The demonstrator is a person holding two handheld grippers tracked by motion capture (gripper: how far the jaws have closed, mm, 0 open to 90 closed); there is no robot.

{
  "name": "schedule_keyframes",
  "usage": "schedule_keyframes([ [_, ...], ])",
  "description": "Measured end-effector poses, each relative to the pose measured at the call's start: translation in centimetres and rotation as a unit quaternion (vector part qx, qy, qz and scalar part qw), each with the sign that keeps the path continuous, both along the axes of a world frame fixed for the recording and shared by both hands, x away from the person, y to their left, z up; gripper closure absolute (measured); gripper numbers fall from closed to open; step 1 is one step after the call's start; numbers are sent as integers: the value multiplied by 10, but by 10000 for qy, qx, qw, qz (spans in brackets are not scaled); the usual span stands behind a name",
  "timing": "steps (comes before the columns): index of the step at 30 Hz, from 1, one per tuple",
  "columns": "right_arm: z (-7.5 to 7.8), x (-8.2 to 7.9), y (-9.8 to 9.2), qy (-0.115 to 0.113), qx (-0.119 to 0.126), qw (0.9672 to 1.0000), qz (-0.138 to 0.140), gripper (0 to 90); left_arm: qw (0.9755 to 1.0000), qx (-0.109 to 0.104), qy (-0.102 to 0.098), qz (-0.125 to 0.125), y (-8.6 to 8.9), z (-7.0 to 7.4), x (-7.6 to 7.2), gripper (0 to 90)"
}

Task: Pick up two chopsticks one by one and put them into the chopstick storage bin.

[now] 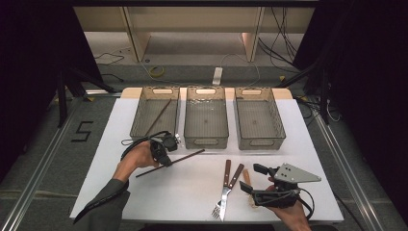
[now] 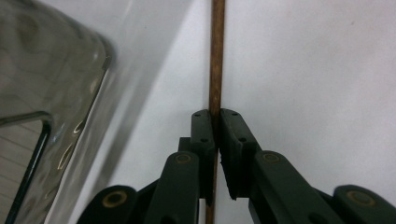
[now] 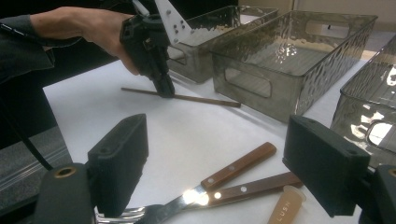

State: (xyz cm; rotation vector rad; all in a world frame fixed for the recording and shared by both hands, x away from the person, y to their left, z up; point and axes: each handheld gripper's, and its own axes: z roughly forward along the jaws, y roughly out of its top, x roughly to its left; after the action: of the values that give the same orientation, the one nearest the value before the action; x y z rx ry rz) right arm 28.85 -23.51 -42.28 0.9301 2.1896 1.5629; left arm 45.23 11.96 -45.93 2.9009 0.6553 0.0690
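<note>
- The left gripper (image 1: 166, 155) has its jaws clamped on a brown chopstick (image 1: 185, 157), which lies on the white table (image 1: 120, 130); in the left gripper view the stick (image 2: 215, 56) runs straight toward 12 o'clock between the pressed pads.
- The chopstick lies at about 6 o'clock of the left bin (image 1: 155, 113) and middle bin (image 1: 206, 115), just in front of them.
- A second chopstick (image 1: 158, 117) lies inside the left bin.
- The right gripper (image 1: 250, 179) hovers with jaws wide apart, gripping nothing.
- A fork (image 1: 222, 190) and knife (image 1: 231, 185) with wooden handles lie at 9 o'clock of the right gripper.
- The right bin (image 1: 259, 118) stands at 12 o'clock of it.
</note>
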Motion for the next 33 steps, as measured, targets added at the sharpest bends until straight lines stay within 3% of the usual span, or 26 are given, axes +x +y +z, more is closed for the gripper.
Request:
schedule_keyframes([
  [12, 1, 0, 0, 2, -1, 10000, 0, 227, 9999, 22, -78, -144, 0, 0, -1, 847],
  [15, 1, 0, -1, -4, 0, 10000, 2, 227, 9999, -120, -55, -51, 2, 3, -2, 848],
  [23, 1, -1, -1, -10, 5, 10000, -1, 227, 9994, -327, -87, -27, 3, 26, -8, 848],
  [24, 1, 0, -1, -19, 1, 10000, 1, 227, 9989, -444, -117, 69, 3, 30, -9, 848],
  [33, 1, -1, -1, -24, -1, 10000, 12, 226, 9965, -733, -347, 209, 8, 56, -14, 848],
])
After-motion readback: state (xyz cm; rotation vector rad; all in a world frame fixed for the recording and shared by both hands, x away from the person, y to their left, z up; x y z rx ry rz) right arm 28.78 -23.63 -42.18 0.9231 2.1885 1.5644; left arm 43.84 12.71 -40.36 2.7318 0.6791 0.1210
